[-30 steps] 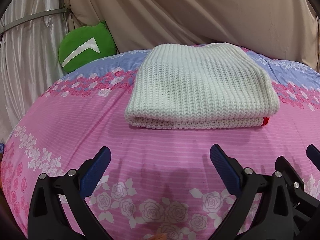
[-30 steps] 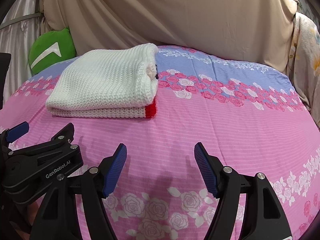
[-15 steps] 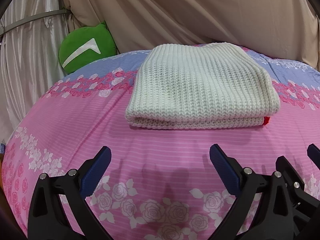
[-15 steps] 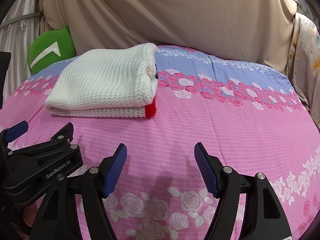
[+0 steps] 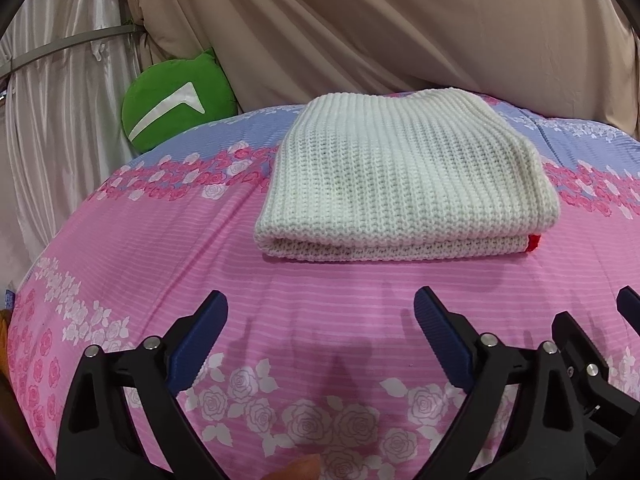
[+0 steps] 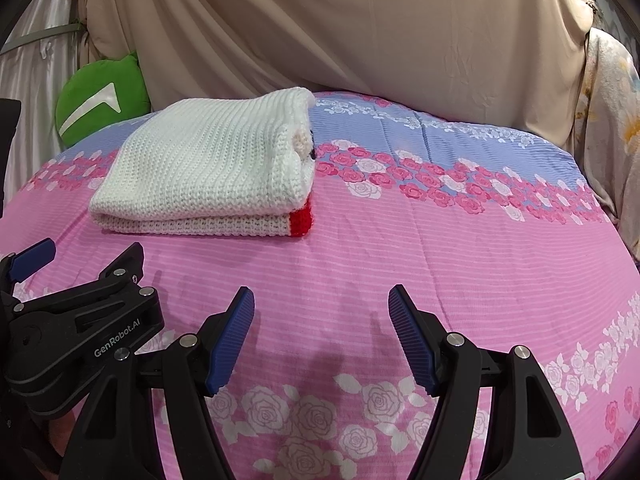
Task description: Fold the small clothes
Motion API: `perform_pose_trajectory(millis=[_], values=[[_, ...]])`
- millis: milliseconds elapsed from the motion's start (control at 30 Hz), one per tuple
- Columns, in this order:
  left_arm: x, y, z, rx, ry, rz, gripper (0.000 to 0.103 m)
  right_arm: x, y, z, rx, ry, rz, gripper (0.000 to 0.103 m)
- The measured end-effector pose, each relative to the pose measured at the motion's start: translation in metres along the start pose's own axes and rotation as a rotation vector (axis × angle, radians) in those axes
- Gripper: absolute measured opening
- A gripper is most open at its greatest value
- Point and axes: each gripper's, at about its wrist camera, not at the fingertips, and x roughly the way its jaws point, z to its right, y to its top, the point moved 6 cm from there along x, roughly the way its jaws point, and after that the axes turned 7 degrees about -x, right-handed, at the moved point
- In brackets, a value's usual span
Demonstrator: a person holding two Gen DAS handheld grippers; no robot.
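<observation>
Fingers on both grippers stand apart with nothing between them. The left gripper has just been closing a little, though its blue pads remain wide and only the pink bedspread shows in the gap. The right gripper holds a narrower, steady spread, also empty. Both hang low over the near part of the bed, side by side, each visible at the edge of the other's view.

Well ahead of them, apart from either gripper, lies the white knitted garment. It rests on the bed as a tidy doubled rectangle, its near edge showing two stacked layers and a red trim at the right corner. From the right wrist view, a small rolled bit of knit pokes out at the right end; whether that is a sleeve or a collar I cannot tell at this angle. A green cushion sits behind it against the beige drape.

Apart from that slight closing of the left gripper, the two earlier moments look the same: garment, cushion and grippers are in the same places. With both grippers clear and the piece lying squared, I judge the folding of this item finished, or very nearly so.
</observation>
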Motion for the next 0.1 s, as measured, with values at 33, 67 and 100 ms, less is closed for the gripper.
perform_pose_trajectory(millis=[33,67,100], values=[[0.0001,0.0,-0.0001,0.0,0.001,0.0,0.091,-0.0001,-0.0001,0.0005,0.0,0.0,-0.001,0.068],[0.0004,0.0001,-0.0001,-0.001,0.002,-0.001,0.091,-0.0004,0.0,0.0002,0.001,-0.001,-0.002,0.068],[0.0008,0.0004,-0.0006,-0.001,0.005,-0.002,0.091,-0.0003,0.0002,-0.0001,0.0,-0.002,-0.004,0.068]])
